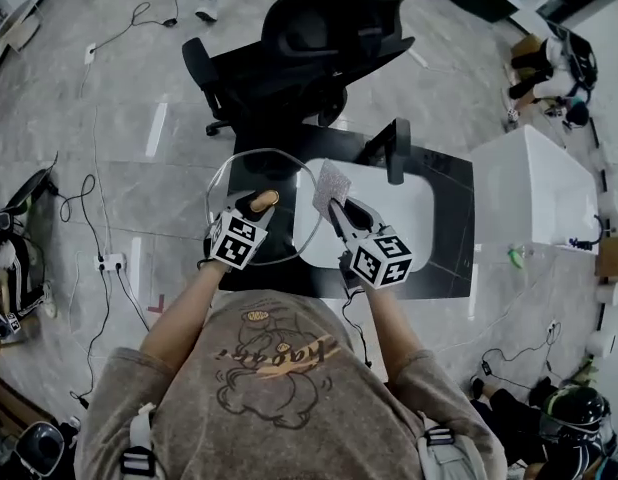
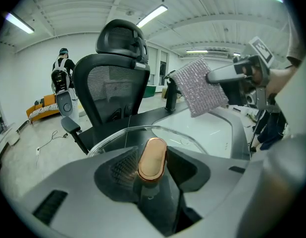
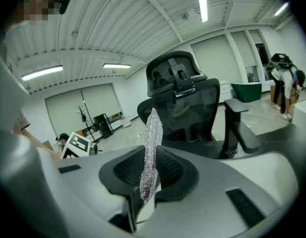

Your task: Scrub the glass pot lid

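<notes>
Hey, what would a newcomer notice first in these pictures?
The clear round glass pot lid, held by its copper-coloured knob in the left gripper at centre. Beside it, the right gripper pinches a silvery sparkly scrub pad; a black mesh office chair stands behind the dark table.

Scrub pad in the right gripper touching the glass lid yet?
Apart. Left gripper view shows the scrub pad held up beyond the glass lid rim, white sink showing between them.

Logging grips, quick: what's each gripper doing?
Left gripper: closed on the lid's knob.
Right gripper: closed on the scrub pad.
</notes>
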Demonstrator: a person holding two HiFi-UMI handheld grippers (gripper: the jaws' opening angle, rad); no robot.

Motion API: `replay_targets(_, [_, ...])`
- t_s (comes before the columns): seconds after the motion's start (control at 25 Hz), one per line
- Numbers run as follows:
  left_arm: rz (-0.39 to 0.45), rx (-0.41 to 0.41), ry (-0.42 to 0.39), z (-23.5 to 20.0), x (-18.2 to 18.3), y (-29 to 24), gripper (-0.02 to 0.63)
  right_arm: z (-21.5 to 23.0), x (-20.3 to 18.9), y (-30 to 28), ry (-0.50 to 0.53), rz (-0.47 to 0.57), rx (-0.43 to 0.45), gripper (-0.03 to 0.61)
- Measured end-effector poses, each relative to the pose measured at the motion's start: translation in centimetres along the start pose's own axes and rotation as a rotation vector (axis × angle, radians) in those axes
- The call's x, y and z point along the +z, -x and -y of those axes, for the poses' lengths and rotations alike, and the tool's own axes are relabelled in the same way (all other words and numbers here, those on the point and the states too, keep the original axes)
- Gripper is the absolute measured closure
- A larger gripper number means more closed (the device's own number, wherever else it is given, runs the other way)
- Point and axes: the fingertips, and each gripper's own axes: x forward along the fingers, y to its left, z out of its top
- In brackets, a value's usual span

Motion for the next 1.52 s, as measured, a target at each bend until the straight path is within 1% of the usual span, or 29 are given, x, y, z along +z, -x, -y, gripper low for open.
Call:
replay_targets(0.16, [0.006, 0.004, 0.004, 0.0, 0.0, 0.0, 0.423, -1.2, 1.0, -5.7, 0.069, -0.082, 0.144, 0.502])
replay_targets(0.36, [0.017, 0.024, 0.024, 0.1, 0.1, 0.0, 0.423, -6.0, 1.2, -13.5, 0.244, -0.244, 0.393, 0.502])
replay_targets(0.48, [0.03, 0.045, 0.041, 0.0, 0.1, 0.0, 0.423, -9.2, 0.2, -17.6, 0.309, -0.38, 0.551, 0.503])
replay_targets(0.56, [0.042, 0.06, 0.053, 0.0, 0.1, 0.1, 0.423, -11.5, -1.4, -19.6, 0.34, -0.49, 0.653, 0.503])
replay_targets(0.68, [0.063, 0.086, 0.063, 0.2, 0.2, 0.1, 0.423, -14.7, -4.5, -20.9, 0.379, -0.67, 0.808, 0.503])
replay_targets(0.76, [0.073, 0.102, 0.065, 0.2, 0.3, 0.1, 0.422, -16.2, -6.1, -21.1, 0.391, -0.77, 0.882, 0.503])
replay_targets(0.84, [0.08, 0.115, 0.064, 0.1, 0.3, 0.1, 0.42, -17.2, -7.7, -21.2, 0.424, -0.859, 0.923, 0.503])
replay_targets(0.92, [0.085, 0.122, 0.066, 0.0, 0.4, 0.2, 0.42, -17.9, -9.6, -21.2, 0.491, -0.937, 0.945, 0.503])
replay_targets(1.0, [0.091, 0.127, 0.07, 0.0, 0.5, 0.2, 0.419, -18.4, -11.2, -21.2, 0.549, -0.988, 0.954, 0.505])
replay_targets(1.24, [0.098, 0.131, 0.084, -0.1, 0.5, 0.3, 0.417, -18.9, -13.8, -21.5, 0.664, -1.066, 0.953, 0.505])
replay_targets(1.32, [0.102, 0.128, 0.094, -0.1, 0.5, 0.3, 0.416, -18.9, -14.1, -21.5, 0.68, -1.086, 0.953, 0.505])
replay_targets(1.52, [0.095, 0.121, 0.095, -0.2, 0.3, 0.3, 0.415, -18.7, -14.4, -21.6, 0.685, -1.108, 0.94, 0.505])
